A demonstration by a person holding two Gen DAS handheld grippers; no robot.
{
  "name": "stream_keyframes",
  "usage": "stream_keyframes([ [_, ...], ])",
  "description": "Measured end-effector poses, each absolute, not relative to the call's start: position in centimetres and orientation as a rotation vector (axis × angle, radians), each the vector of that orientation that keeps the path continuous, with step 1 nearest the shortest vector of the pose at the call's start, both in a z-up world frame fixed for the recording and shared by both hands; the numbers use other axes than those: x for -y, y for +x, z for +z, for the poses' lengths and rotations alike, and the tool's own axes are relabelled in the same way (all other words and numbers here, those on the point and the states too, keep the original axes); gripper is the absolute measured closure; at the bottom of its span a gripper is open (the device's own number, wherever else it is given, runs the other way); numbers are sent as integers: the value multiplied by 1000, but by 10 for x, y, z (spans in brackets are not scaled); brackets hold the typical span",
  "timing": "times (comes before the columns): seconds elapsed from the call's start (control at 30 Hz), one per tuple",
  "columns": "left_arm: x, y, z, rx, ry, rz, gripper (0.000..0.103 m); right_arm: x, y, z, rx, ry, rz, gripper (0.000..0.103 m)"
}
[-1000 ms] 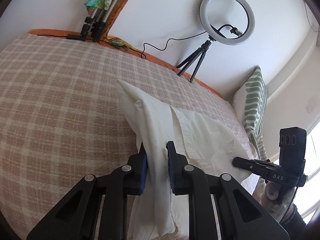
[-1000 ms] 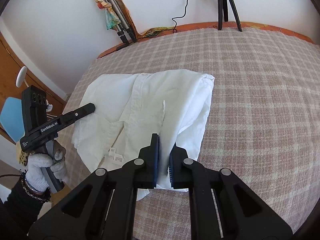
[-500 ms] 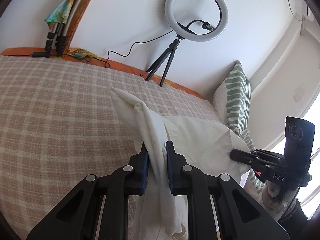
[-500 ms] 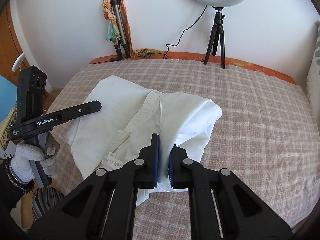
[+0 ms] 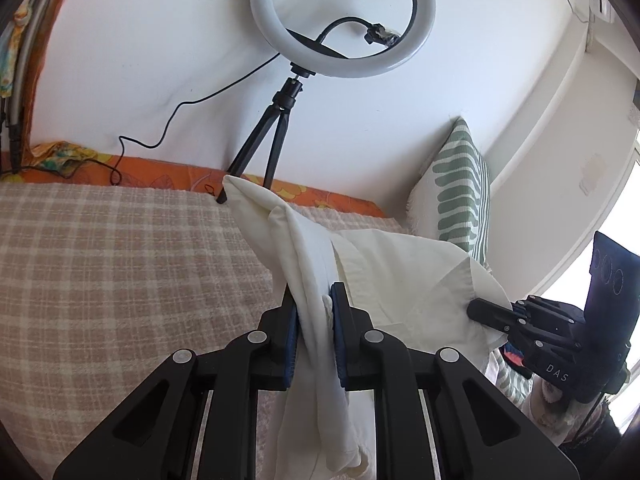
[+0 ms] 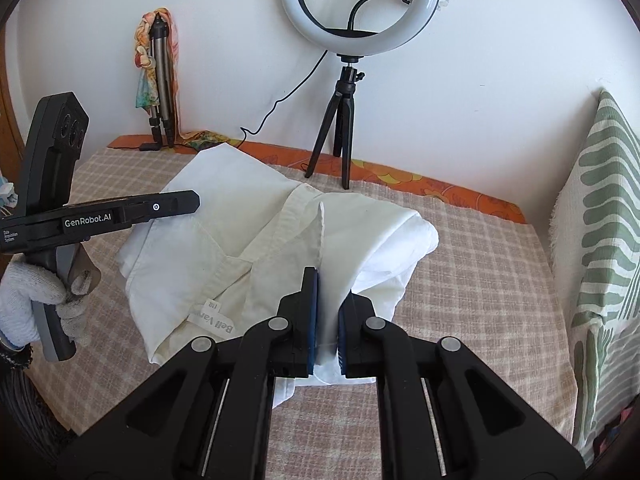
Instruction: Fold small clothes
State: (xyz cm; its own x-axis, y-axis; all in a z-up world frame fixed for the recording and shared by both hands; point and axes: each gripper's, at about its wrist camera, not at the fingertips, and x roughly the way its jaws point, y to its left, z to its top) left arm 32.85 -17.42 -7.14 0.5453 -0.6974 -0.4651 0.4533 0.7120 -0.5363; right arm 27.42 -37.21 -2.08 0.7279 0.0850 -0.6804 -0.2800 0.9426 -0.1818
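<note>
Left gripper (image 5: 313,312): we have its blue pads clamped on a hanging fold of the shirt (image 6: 248,236), held level and low.
Right gripper (image 6: 327,312): ours is pinched on the shirt's near edge, cloth rising between the pads.
Left hand (image 6: 36,300): we wear a white knit glove, fist round the grey handle.
Shirt: white, soft, creased cotton; we see it partly lifted over the bed (image 6: 480,272), label showing.
Bed: beige checked woven cover.
Lamp (image 6: 360,4): a white ring on a black tripod.

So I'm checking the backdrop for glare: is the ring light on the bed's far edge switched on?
No: the ring light looks plain matte white with no glow, standing on its tripod.
</note>
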Motion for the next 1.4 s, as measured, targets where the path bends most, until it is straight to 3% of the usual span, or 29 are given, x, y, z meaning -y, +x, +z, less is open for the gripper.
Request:
stream_keyframes([
  [0.43, 283, 405, -94, -713, -358, -706, 90, 448, 367, -38, -705, -396, 26, 94],
  [0.77, 324, 417, -122, -792, -183, -621, 89, 494, 409, -78, -762, -391, -59, 94],
  [0.87, 324, 417, -122, -799, -137, -575, 82, 506, 412, -84, -796, -352, -86, 91],
  [0.93, 323, 420, -122, -817, -124, -550, 76, 512, 410, -83, -809, -340, -120, 74],
  [0.97, 321, 420, -121, -820, -119, -541, 71, 514, 409, -82, -816, -331, -128, 58],
  [1.0, 321, 420, -120, -824, -112, -527, 56, 517, 406, -79, -809, -322, -138, 45],
  [1.07, 320, 417, -115, -806, -97, -498, 36, 518, 399, -73, -788, -304, -143, 44],
  [1.4, 302, 384, -86, -740, -38, -513, 30, 509, 369, -55, -777, -269, -151, 43],
])
